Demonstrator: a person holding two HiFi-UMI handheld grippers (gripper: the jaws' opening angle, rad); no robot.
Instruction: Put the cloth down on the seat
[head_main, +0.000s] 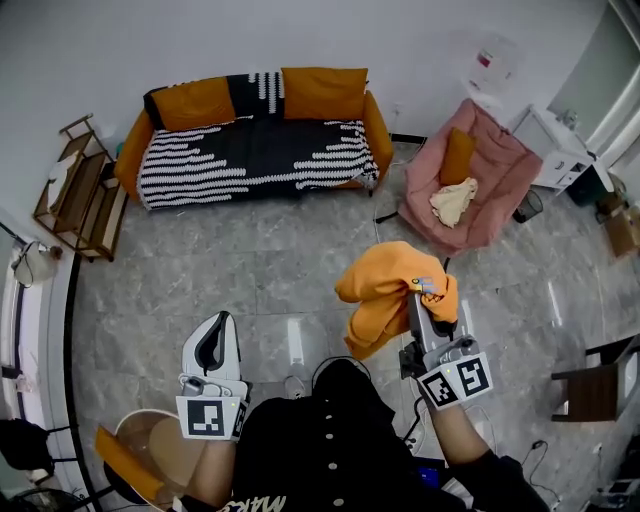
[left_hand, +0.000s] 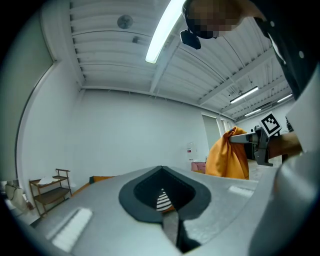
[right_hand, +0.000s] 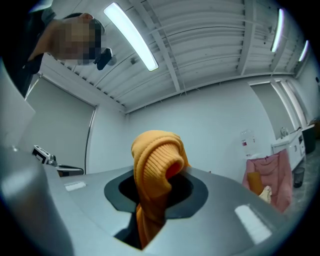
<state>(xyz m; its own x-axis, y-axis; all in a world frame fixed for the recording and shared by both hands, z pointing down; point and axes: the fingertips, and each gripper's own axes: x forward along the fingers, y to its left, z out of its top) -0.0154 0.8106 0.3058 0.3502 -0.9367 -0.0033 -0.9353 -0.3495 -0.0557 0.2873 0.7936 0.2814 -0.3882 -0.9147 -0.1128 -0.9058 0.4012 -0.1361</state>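
My left gripper (head_main: 218, 330) is clenched on nothing and points level on the near side of the sofa (head_main: 250, 150), well short of it, so it gives no support to the load. My right gripper (head_main: 421, 292) is clamped on the orange cloth (head_main: 385, 285), which is held in the air, also well short of the sofa and off toward its right end. The right gripper view shows only a bunched knitted fold pinched between the jaws. The rest of the cloth bulges above them and hangs loose below. Hazard one: I judge the grasp shallow. A quick swing toward the sofa could pull the fold out, and the cloth would land on the tiled floor (head_main: 250, 280) in front of the sofa instead of on the seat. Hazard two: letting go before the jaws are over the sofa cushion gives the same result. Hazard three: the knit may cling to the jaw pads on release and be dragged back off the sofa as I withdraw. Hazard four: a hanging tail left over the sofa's front edge could pull the whole cloth down. Hazard five: a pink armchair (head_main: 480, 190) stands just right of the sofa and already carries a cream cloth (head_main: 452, 203). The task does not say which seat is meant, so I could deliver to the wrong one.
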